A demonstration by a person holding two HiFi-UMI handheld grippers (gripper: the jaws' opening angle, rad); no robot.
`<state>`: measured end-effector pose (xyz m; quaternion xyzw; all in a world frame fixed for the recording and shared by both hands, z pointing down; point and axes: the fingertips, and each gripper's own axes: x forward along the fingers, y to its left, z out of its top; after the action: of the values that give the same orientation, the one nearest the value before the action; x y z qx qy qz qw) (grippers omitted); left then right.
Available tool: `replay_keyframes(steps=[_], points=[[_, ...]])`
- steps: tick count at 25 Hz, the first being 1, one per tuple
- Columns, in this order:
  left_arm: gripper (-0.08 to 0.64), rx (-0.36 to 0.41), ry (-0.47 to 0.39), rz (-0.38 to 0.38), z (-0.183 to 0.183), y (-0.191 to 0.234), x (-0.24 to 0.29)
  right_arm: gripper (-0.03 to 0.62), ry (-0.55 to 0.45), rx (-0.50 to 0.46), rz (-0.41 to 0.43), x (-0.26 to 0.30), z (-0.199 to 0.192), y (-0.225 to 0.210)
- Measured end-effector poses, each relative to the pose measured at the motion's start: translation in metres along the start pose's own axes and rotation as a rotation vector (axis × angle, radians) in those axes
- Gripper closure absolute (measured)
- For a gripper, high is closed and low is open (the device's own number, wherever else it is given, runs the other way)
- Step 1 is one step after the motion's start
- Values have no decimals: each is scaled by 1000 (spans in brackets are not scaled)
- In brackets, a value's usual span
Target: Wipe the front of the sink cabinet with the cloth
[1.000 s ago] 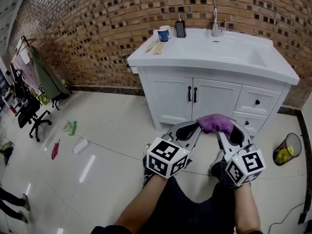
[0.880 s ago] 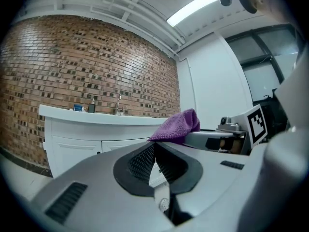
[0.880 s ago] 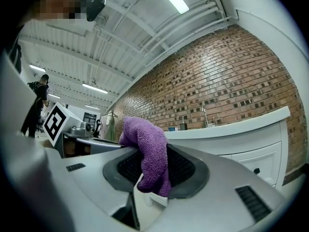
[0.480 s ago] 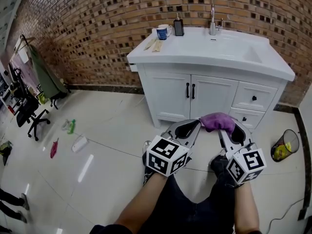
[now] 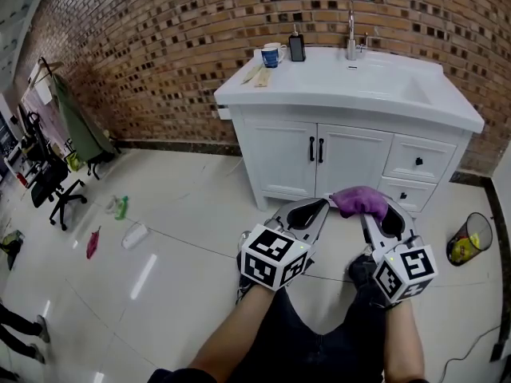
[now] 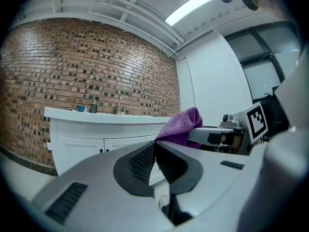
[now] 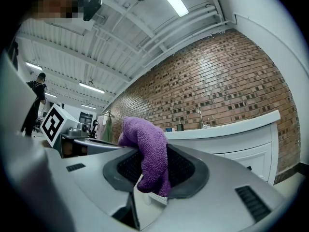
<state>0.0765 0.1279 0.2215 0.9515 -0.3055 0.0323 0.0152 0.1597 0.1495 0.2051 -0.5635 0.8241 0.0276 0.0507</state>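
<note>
- The cloth is purple and fluffy, like a small towel. It is bunched into a soft lump, and one end hangs down in a fold.
- The right tongs have hold of it. In the right gripper view, the two sides are squeezed on the cloth. Part of it puffs out above them, and the end hangs down between the dark pads.
- The cloth is up in the air in front of the person. It is low down before the sink cabinet and does not touch it.
- The left tongs are just beside the cloth. Their tips are pressed together and they hold nothing.
- Each pair of tongs has a cube with black and white squares on it.
- The sink cabinet is white. It has two doors with black handles in the middle, and drawers with black knobs on the right.
- On top is a white bench with a sink in it. A silver tap, a blue and white cup and a dark bottle stand at the back.
- A brick wall is behind the cabinet.
- The floor is white and shiny. A wire bin stands at the right, and a black chair is far off at the left.
</note>
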Motion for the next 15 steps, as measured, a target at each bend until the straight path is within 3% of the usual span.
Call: replay_keyframes(steps=[15], points=[[555,-17,-4,9,0,3,-6,468,4,-14,3,1,4,4]])
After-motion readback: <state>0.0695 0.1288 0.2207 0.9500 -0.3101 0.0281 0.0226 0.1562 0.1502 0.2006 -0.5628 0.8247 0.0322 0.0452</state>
